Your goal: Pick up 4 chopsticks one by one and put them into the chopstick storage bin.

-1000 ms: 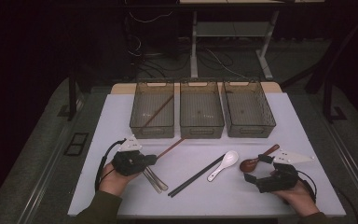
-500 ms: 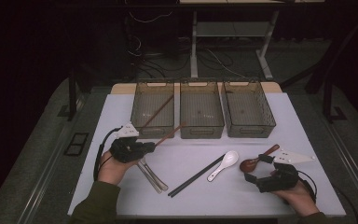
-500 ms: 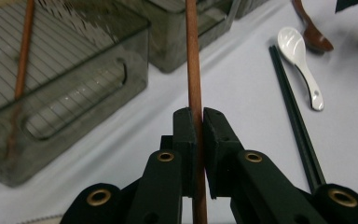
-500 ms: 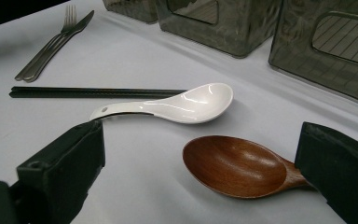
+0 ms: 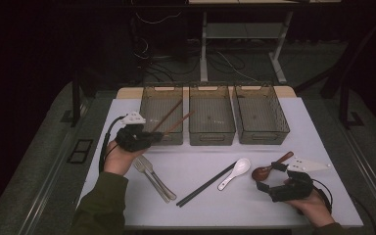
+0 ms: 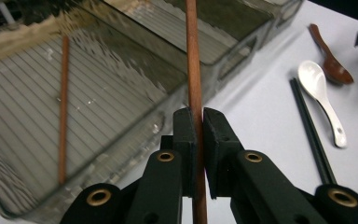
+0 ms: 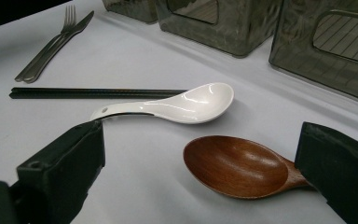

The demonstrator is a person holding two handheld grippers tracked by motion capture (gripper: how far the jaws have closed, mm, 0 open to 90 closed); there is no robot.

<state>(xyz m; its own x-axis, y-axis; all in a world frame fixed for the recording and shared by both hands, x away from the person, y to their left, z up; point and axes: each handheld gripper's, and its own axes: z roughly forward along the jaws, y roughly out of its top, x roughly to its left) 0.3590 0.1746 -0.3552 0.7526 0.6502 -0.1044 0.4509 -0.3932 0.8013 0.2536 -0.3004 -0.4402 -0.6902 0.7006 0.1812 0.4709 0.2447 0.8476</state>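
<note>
My left gripper (image 5: 154,136) is shut on a brown wooden chopstick (image 6: 193,70), gripped near one end and held in the air. The stick (image 5: 178,122) slants over the front rim of the left basket (image 5: 147,105). A second brown chopstick (image 6: 63,102) lies inside that basket. My right gripper (image 5: 269,183) rests on the table at the front right, open, its jaws on either side of the bowl of a brown wooden spoon (image 7: 235,165) without touching it. A white ceramic spoon (image 7: 186,103) lies just beyond.
Three smoky clear baskets stand in a row at the far side; the middle (image 5: 211,137) and right (image 5: 262,138) ones hold nothing I can see. A pair of black chopsticks (image 5: 205,184) lies mid-table. A fork and knife (image 5: 154,178) lie below my left hand.
My left gripper has risen and moved away from me toward the left basket, carrying the brown chopstick over its front rim. The right gripper has stayed put.
</note>
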